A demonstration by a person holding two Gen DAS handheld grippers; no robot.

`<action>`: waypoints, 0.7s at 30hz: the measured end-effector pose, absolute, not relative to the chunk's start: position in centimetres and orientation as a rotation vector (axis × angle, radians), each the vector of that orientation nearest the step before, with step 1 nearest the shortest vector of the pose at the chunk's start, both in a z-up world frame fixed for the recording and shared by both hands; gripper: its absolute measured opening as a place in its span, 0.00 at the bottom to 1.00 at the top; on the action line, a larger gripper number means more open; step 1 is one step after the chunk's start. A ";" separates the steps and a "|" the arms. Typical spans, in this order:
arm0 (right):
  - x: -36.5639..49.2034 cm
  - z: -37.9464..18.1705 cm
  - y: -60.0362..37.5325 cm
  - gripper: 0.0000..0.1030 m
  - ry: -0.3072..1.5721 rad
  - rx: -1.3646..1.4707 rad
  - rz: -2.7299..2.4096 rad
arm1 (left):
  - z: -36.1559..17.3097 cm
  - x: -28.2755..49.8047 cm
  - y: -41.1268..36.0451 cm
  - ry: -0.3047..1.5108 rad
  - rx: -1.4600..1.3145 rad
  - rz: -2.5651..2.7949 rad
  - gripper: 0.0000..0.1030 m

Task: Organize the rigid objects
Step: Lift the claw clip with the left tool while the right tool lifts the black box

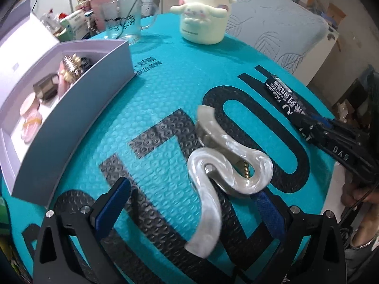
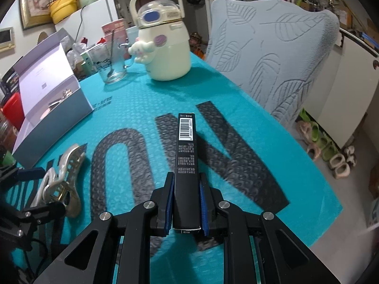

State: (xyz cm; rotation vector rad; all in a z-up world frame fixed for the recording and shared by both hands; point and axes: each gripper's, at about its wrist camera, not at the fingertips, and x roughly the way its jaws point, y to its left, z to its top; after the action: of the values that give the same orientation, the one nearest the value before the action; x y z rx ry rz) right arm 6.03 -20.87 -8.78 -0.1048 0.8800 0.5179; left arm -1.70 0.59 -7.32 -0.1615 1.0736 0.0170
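Left wrist view showed the open lavender cardboard box (image 1: 71, 99) far left on the teal bubble-textured worktop (image 1: 165, 94). Between the wide-open left hand-held gripper's (image 1: 189, 206) pads lay the pearly white wavy hair claw (image 1: 220, 165), long axis running away from it. Rightward, the right hand-held gripper (image 2: 186, 203) clamped the slim black carton (image 2: 186, 161), pointing forward, farther from the box.

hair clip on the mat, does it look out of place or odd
Somewhat. The hair clip lies loose on its side on the teal mat, between the open left gripper's fingers, while other small items already sit in the lavender box. It shows no damage. The right gripper holds a black carton.
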 end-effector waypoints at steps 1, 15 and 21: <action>6.0 -8.8 -20.7 0.18 0.880 -0.108 0.516 | -7.4 -1.8 0.8 1.071 -0.188 0.004 0.99; 4.8 -8.9 -19.5 0.19 0.883 -0.128 0.551 | -7.9 -0.4 -1.0 1.050 -0.190 -0.002 0.99; 4.7 -9.1 -19.0 0.35 0.878 -0.132 0.574 | -7.9 -0.1 -0.8 1.013 -0.174 0.067 0.78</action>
State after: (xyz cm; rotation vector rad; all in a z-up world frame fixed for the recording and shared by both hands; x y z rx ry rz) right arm 4.73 -18.95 -9.10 -0.1317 0.8783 0.5741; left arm -0.13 -0.85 -7.91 -0.1745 1.0133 0.0672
